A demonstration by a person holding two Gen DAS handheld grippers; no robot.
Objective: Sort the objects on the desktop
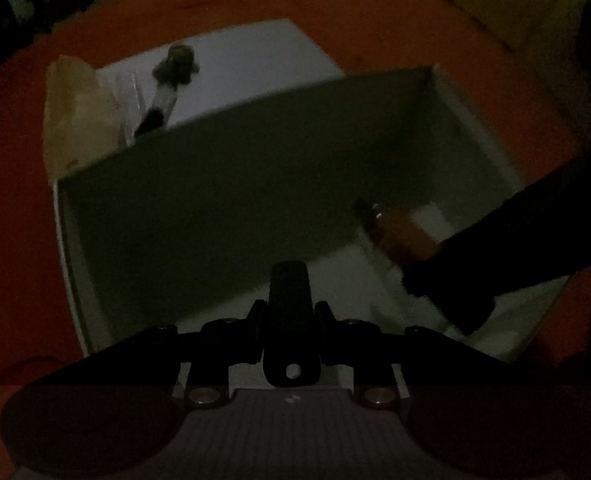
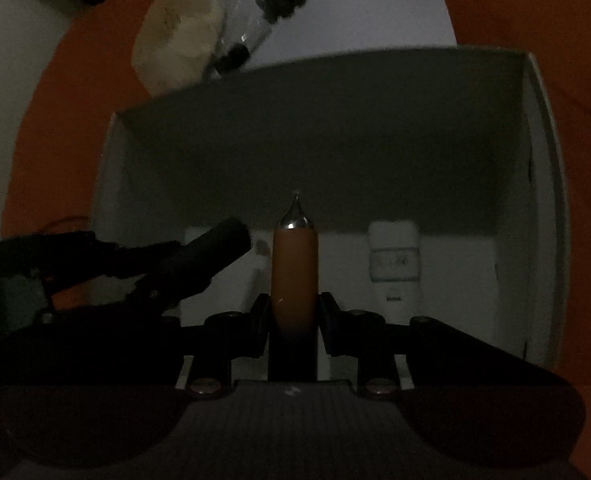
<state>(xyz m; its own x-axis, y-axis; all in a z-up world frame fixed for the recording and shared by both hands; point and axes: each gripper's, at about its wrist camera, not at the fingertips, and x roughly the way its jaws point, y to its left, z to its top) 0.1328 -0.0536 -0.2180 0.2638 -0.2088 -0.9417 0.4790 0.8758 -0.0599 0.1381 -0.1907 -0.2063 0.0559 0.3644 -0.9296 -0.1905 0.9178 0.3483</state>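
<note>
Right claw [image 2: 294,280] grips the orange pen [image 2: 294,268], tip pointing into the box [image 2: 543,200].

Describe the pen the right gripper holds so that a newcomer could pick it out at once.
Find the white box on the orange table. Over its open inside, the right gripper holds the pen pointing forward. Its brown barrel and silver tip set it apart from the white bottle lying beside it.
</note>
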